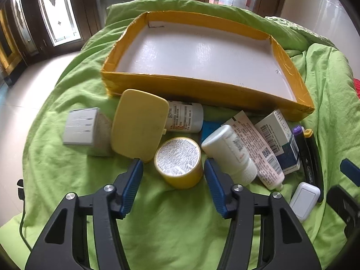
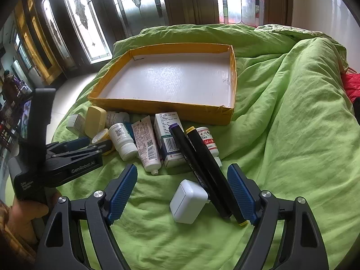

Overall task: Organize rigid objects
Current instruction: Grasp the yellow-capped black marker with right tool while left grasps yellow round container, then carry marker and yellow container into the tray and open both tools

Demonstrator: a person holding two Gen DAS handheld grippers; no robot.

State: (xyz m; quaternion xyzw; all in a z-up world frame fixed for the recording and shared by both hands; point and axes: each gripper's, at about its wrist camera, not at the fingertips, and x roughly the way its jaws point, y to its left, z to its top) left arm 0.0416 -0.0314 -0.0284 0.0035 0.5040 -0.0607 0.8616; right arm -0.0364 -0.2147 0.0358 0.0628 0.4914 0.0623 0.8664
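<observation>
Green quilted bed cover (image 2: 281,112) carries everything. Shallow yellow-taped cardboard tray (image 1: 171,85), white floor bare, lies at far side. Objects lined up just near of it. Left gripper (image 1: 173,168): jaws released, straddling the round yellow tin (image 1: 178,162), not clenched. Right gripper (image 2: 182,180): jaws released around white rectangular adapter (image 2: 187,201) and two black marker pens (image 2: 202,168). Judged step: first pick. Next: close on tin, lift over near wall into tray.

Two low, close wrist views facing the yellow tray (image 1: 203,89) (image 2: 157,108) across shared clutter, left view nearer.
</observation>
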